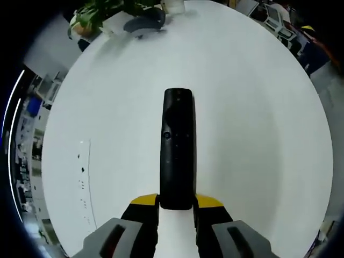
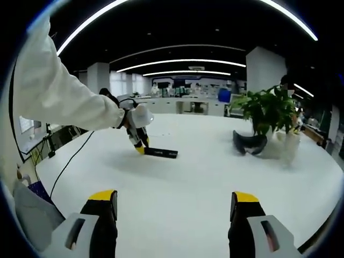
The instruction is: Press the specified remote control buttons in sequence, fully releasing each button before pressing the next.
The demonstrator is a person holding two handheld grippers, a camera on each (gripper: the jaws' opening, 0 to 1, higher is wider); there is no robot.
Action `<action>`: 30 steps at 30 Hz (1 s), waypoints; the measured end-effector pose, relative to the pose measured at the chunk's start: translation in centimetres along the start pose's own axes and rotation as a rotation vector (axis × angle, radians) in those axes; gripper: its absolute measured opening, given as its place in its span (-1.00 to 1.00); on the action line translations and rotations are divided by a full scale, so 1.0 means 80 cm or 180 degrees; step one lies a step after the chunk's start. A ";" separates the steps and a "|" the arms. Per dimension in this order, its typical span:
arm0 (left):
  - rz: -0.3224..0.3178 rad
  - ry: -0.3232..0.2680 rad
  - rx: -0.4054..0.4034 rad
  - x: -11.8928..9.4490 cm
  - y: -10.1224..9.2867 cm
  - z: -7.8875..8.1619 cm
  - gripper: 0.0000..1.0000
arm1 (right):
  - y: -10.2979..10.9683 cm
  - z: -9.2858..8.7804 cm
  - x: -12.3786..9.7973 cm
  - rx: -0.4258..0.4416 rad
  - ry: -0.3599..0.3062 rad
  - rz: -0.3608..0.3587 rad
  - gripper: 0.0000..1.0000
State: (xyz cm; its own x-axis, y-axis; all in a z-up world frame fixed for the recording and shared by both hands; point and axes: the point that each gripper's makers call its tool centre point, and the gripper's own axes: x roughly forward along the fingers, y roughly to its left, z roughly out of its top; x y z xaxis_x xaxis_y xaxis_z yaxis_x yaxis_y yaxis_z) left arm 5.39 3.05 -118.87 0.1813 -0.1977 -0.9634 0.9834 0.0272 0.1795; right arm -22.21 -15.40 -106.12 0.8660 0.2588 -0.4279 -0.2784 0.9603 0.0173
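The remote control [image 1: 177,148] is looking like a long, slim black bar with a glossy rounded far end and a small round button partway along its face; the other buttons are too dark to make out. In the left gripper view it is stretching straight away from the camera over the white table [image 1: 258,118], its near end sitting between the yellow-tipped jaws of the left gripper [image 1: 176,207]. The jaws are closing in on either side of that end and pinching it.

From the right gripper view, the remote control [image 2: 160,153] is lying low over the table [image 2: 215,177], well out ahead and to the left, sticking out sideways from the left gripper [image 2: 141,145], which a person's white-sleeved arm [image 2: 59,97] is holding. I cannot tell whether its free end is touching the tabletop. A black cable [image 2: 75,156] is trailing down from that hand across the table edge.

The right gripper [image 2: 176,207] is hanging back, well apart from the remote, its two jaws spread wide with nothing between them.

Further off, a potted green plant [image 2: 267,110] is standing beside a dark curved object [image 2: 248,144] near the table's far side.
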 end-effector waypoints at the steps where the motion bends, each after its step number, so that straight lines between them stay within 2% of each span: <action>1: 0.0112 -0.0003 -0.0031 0.000 0.007 0.000 -0.44 | 0.000 -0.001 0.001 -0.0001 0.0014 0.0004 0.73; 2: 0.0195 0.0032 -0.0118 -0.002 0.010 -0.002 -0.37 | 0.001 -0.003 0.001 -0.0001 0.0037 0.0008 0.74; 3: 0.0156 0.0075 -0.0090 -0.002 0.007 -0.003 -0.32 | 0.001 -0.003 0.001 -0.0008 0.0040 0.0006 0.75; 5: 0.0246 0.0062 -0.0114 -0.004 0.009 -0.004 -0.19 | 0.001 -0.002 0.001 -0.0037 0.0035 -0.0004 0.75; 6: 0.0302 0.0035 -0.0249 -0.006 0.009 -0.005 -0.11 | 0.002 -0.003 0.001 -0.0043 0.0035 -0.0002 0.76; 10: 0.0345 -0.0216 -0.0611 -0.018 0.004 0.000 0.05 | 0.004 -0.005 0.002 -0.0055 0.0068 0.0018 0.77; 14: 0.0425 -0.0400 -0.0812 -0.033 -0.008 -0.003 0.41 | 0.006 -0.002 0.001 -0.0106 0.0038 0.0025 0.79; 17: 0.0530 -0.0691 -0.1003 -0.053 -0.017 0.000 0.46 | 0.009 -0.002 0.002 -0.0112 0.0039 0.0062 0.80; 23: 0.0627 -0.0980 -0.1305 -0.085 -0.039 -0.006 0.63 | 0.013 0.001 0.001 -0.0151 -0.0002 0.0096 0.84; 27: 0.0726 -0.1076 -0.1386 -0.103 -0.051 -0.015 0.65 | 0.015 0.002 0.000 -0.0133 -0.0020 0.0133 0.85; 30: 0.0781 -0.1242 -0.1584 -0.120 -0.063 -0.015 0.69 | 0.016 0.005 -0.002 -0.0126 -0.0062 0.0156 0.85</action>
State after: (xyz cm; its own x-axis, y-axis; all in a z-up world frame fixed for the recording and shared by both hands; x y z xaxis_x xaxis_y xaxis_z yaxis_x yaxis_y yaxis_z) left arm -1.31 6.00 -110.79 0.4749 -0.4649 -0.7472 0.8183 0.5457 0.1805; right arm -22.52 -14.15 -105.66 0.8588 0.3078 -0.4096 -0.3366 0.9416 0.0019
